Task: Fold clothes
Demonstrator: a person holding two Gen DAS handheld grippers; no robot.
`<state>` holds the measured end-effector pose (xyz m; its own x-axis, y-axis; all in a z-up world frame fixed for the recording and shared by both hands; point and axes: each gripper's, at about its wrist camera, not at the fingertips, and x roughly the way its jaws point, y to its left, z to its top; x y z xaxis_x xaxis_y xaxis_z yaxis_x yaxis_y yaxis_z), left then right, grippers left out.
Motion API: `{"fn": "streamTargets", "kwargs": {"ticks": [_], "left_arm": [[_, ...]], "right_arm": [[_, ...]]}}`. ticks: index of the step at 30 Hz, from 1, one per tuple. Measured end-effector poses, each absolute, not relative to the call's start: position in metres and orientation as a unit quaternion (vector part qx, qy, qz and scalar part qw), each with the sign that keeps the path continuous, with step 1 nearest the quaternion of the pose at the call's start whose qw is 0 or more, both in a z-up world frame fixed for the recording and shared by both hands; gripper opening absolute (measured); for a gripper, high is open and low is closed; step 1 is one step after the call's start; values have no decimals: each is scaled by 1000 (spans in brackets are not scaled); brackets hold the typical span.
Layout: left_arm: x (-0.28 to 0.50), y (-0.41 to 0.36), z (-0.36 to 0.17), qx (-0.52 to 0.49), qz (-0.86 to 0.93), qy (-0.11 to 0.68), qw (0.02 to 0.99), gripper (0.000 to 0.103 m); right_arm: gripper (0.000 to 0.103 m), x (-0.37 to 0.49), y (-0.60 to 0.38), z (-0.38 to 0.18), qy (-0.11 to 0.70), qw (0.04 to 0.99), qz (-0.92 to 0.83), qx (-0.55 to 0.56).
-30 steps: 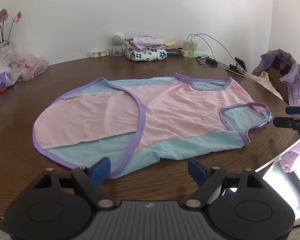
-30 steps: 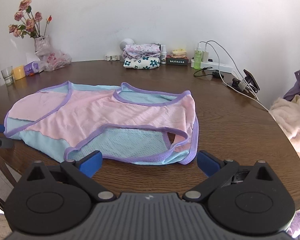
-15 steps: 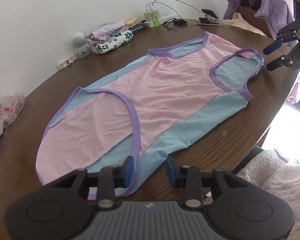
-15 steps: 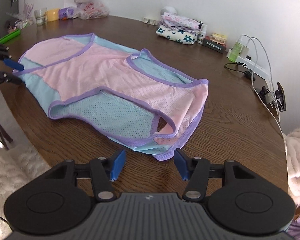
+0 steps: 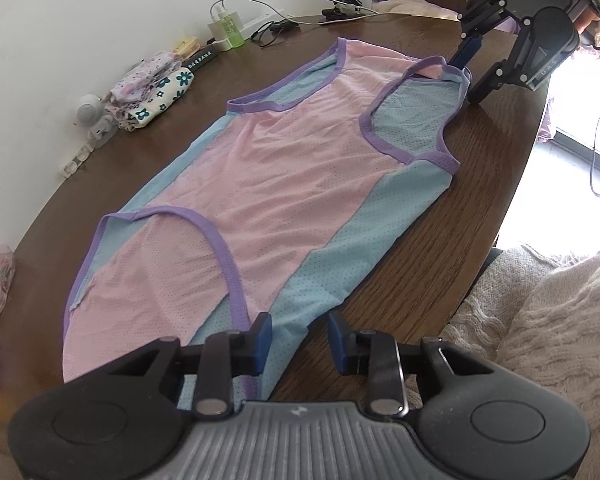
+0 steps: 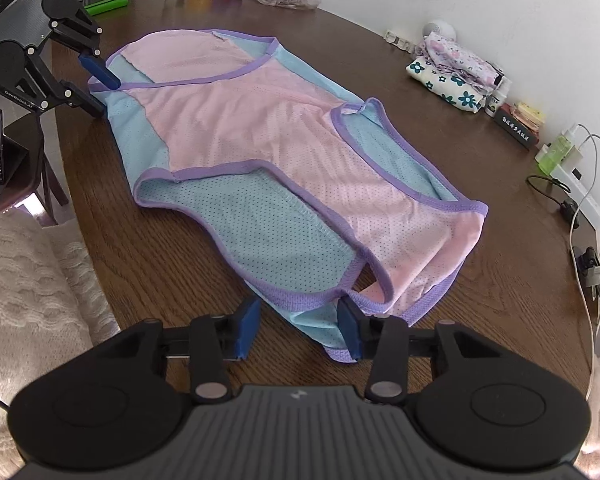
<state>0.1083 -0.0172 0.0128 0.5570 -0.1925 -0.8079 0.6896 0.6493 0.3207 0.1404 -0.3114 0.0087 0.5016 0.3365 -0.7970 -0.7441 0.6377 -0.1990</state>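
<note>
Left tool jaws just narrowing around the hem corner of the pink-and-blue vest, cloth between the pads, probably not pinched yet. Right tool likewise closing over the shoulder strap at lower frame. Vest lies flat on the desk. Step: grasping near edge; next, clamp, lift, fold across.

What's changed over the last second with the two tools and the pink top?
Both tools closed in on the near edge and their jaws have just been closing: left tool at the hem, right tool at the shoulder, fabric between, not clamped. The pink top stayed flat.
</note>
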Motion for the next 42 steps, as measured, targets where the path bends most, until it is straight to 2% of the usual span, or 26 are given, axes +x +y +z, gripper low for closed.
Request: {"fn": "streamTargets", "kwargs": {"ticks": [2, 15, 17, 18, 19, 20, 22, 27, 31, 36, 42], "left_arm": [[113, -16, 14, 310, -276, 395, 820, 23], [131, -11, 17, 308, -327, 414, 792, 23], [134, -13, 18, 314, -337, 417, 783, 19], [134, -14, 18, 315, -340, 419, 781, 14], [135, -15, 17, 312, -342, 421, 780, 6], [135, -16, 16, 309, -343, 422, 780, 3], [136, -15, 15, 306, -336, 416, 787, 1], [131, -15, 15, 306, -328, 405, 797, 0], [136, -17, 29, 330, -308, 376, 809, 0], [179, -22, 48, 377, -262, 324, 827, 0], [227, -36, 26, 412, -263, 329, 808, 0]], "right_arm": [[36, 144, -311, 9, 381, 819, 334, -268], [36, 153, -309, 11, 398, 814, 330, -263], [36, 155, -307, 12, 402, 812, 330, -266], [36, 155, -306, 12, 405, 810, 329, -267], [34, 156, -305, 12, 406, 810, 327, -269], [30, 157, -305, 12, 408, 809, 326, -271], [15, 159, -305, 12, 414, 808, 320, -273], [4, 160, -305, 13, 414, 808, 311, -281], [3, 165, -305, 27, 390, 822, 299, -288], [2, 192, -295, 49, 359, 826, 299, -317], [2, 236, -285, 28, 387, 804, 288, -347]]}}
